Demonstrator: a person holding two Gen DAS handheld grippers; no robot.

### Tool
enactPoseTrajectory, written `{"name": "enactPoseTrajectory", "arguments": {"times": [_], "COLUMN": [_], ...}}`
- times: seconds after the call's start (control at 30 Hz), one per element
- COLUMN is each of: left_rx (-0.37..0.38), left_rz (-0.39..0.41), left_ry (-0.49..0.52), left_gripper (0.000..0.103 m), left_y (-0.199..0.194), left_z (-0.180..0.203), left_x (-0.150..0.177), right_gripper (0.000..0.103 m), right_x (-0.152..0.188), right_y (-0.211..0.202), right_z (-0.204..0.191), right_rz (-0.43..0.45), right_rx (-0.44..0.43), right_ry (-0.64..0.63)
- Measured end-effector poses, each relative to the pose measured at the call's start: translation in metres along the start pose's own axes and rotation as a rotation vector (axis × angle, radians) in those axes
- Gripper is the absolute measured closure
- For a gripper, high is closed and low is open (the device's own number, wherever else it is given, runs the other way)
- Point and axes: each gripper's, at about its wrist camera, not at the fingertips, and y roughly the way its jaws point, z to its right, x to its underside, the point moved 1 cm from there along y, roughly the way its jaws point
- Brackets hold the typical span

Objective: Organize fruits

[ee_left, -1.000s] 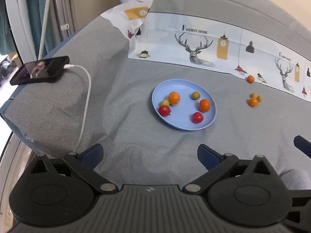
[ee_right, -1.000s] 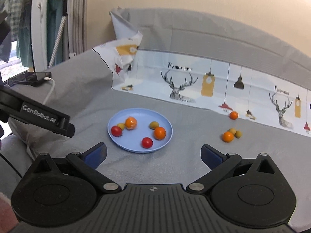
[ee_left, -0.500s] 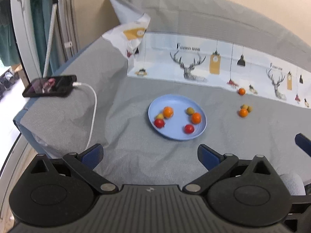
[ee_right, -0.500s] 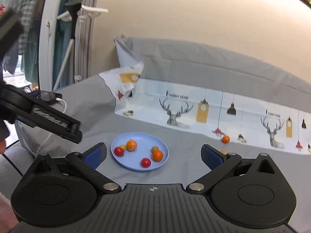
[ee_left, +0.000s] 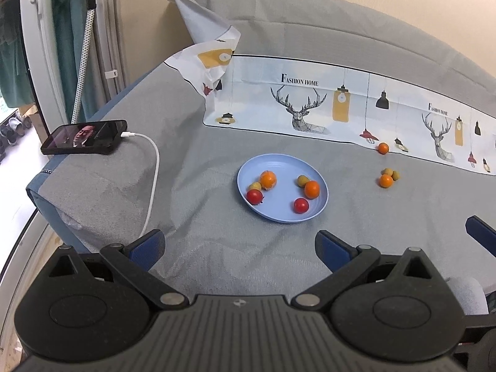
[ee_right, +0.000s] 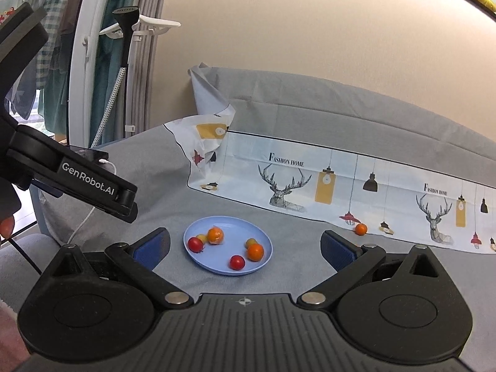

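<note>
A light blue plate (ee_left: 280,215) (ee_right: 263,262) lies on the grey cloth and holds several small fruits: red, orange and yellow-green. To its right on the cloth sit a small cluster of fruits (ee_left: 388,178) and a lone orange fruit (ee_left: 383,148) (ee_right: 360,229) by the printed strip. My left gripper (ee_left: 238,247) stands open and holds nothing, well short of the plate. My right gripper (ee_right: 245,246) is open too, raised and drawn back from the plate. The left gripper's black body (ee_right: 77,179) shows at the left of the right wrist view.
A phone (ee_left: 85,136) with a white charging cable (ee_left: 152,179) rests near the cloth's left edge. A deer-printed paper strip (ee_left: 341,108) runs along the back, crumpled at its left end. A garment steamer pole (ee_right: 124,62) and curtains stand at the left.
Both grippers have pulled back and lifted away from the plate, which now looks smaller and farther. The right view has tilted up to show more wall. The fruits have not moved.
</note>
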Motion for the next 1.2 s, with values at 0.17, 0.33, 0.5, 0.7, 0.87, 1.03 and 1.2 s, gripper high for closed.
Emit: {"name": "enactPoseTrajectory", "arguments": {"times": [0.17,0.33,0.5,0.7,0.87,1.03,1.2], "left_rx": [-0.005,-0.008,-0.011,-0.014,-0.019,-0.028,-0.034], "left_rz": [-0.007,-0.02,-0.037,-0.064,-0.09,-0.102,-0.122], "left_ry": [0.0,-0.003,-0.012,-0.013,-0.007,0.001,0.011], "left_gripper": [0.0,0.0,0.0,0.0,0.0,0.0,0.0], "left_y": [0.004,0.008,0.016,0.027,0.038,0.048,0.058], "left_z": [-0.002,-0.004,-0.007,-0.01,-0.01,-0.006,-0.003], "left_x": [0.001,0.003,0.003,0.004,0.005,0.003,0.002], "right_gripper": [0.001,0.001,0.001,0.001,0.001,0.001,0.001], "right_x": [0.001,0.003,0.006,0.008,0.01,0.013,0.017], "right_y": [0.004,0.009,0.015,0.025,0.035,0.044,0.054], "right_z": [-0.001,-0.003,-0.005,-0.007,-0.005,-0.001,0.005], "right_rz": [-0.013,-0.029,-0.054,-0.083,-0.109,-0.12,-0.14], "right_rx": [-0.007,-0.019,-0.027,-0.032,-0.039,-0.043,-0.043], "right_ry": [0.006,0.004,0.004,0.006,0.016,0.026,0.044]}}
